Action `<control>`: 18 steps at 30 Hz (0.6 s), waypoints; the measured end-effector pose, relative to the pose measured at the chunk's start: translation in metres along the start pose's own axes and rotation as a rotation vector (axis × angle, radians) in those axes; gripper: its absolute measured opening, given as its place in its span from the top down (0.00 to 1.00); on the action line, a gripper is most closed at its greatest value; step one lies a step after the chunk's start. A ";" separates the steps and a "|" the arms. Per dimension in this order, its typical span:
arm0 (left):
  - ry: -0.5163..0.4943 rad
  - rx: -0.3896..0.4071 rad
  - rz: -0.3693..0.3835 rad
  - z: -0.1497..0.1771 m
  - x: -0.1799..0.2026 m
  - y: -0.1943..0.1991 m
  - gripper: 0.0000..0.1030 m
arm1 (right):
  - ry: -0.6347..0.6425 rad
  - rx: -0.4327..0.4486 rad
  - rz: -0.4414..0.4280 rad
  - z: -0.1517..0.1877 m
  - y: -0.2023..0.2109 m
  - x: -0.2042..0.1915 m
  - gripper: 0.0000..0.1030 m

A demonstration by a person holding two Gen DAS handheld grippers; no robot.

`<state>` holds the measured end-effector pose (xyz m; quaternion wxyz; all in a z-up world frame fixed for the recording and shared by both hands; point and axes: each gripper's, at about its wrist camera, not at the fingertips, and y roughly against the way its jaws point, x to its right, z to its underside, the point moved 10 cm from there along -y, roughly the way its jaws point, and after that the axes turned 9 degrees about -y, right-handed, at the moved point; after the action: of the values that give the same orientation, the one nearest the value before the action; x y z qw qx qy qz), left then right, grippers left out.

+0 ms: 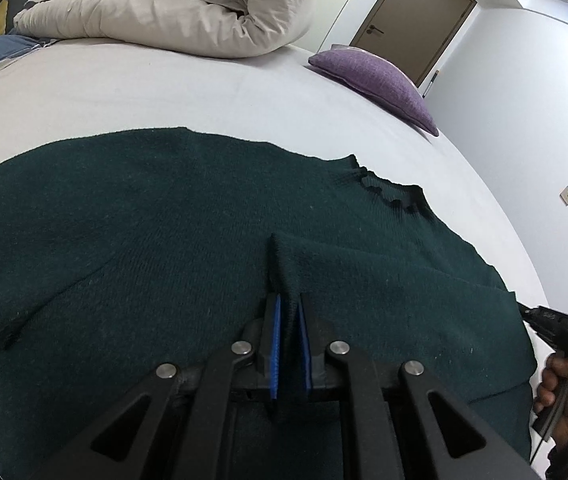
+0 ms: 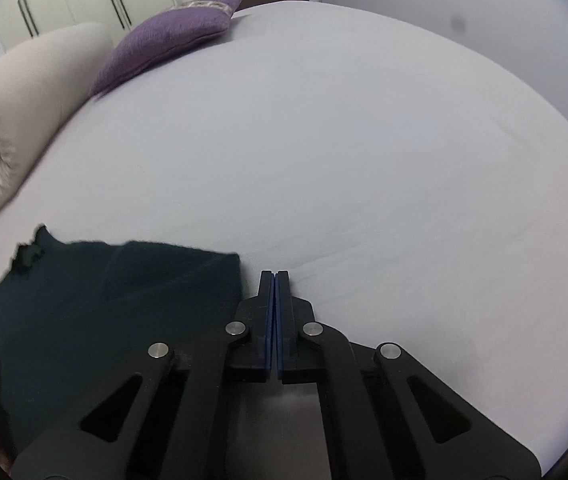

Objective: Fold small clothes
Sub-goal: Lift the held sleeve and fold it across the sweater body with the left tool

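Your left gripper (image 1: pixel 288 300) hides the sweater (image 1: pixel 124 240) fold beneath its jaws; left of them, the sweater runs off-frame.

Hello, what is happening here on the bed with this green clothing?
A person is folding a dark green sweater that lies spread on a bed, with a two-finger gripper in each hand. The left gripper is shut on a raised pinch of the sweater's knit, held between its blue fingers. The right gripper is shut and holds nothing; it is over bare sheet, just beside the sweater's edge. A purple cushion and a rolled beige duvet lie farther back on the bed.
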<state>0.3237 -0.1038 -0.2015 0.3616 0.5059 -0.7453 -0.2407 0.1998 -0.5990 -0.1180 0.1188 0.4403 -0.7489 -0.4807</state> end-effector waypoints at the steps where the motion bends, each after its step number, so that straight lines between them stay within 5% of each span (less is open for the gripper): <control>1: 0.000 0.000 0.000 0.000 0.000 -0.001 0.88 | -0.004 0.032 -0.010 -0.001 0.015 -0.002 0.97; 5: -0.007 0.009 -0.004 0.000 0.000 -0.002 0.88 | 0.055 0.078 -0.152 0.023 0.064 -0.034 0.95; 8: 0.003 0.013 0.009 0.000 -0.001 -0.003 0.88 | 0.155 -0.009 -0.104 0.063 0.044 -0.039 0.84; 12: 0.039 0.015 0.060 -0.002 -0.003 -0.002 0.87 | 0.034 -0.045 -0.208 0.064 0.031 -0.020 0.81; 14: 0.073 0.009 0.095 -0.006 -0.006 0.003 0.82 | 0.015 -0.006 -0.157 0.054 0.047 -0.016 0.77; 16: 0.094 0.033 0.065 -0.011 -0.014 0.020 0.50 | 0.026 0.061 -0.198 0.050 0.076 -0.023 0.77; 18: 0.142 0.092 0.029 -0.018 -0.029 0.050 0.23 | 0.064 0.141 -0.202 0.049 0.105 -0.039 0.63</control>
<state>0.3154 -0.0584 -0.1629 0.3934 0.5271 -0.7351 -0.1646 0.1356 -0.5223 -0.0468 0.0622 0.5358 -0.7287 -0.4219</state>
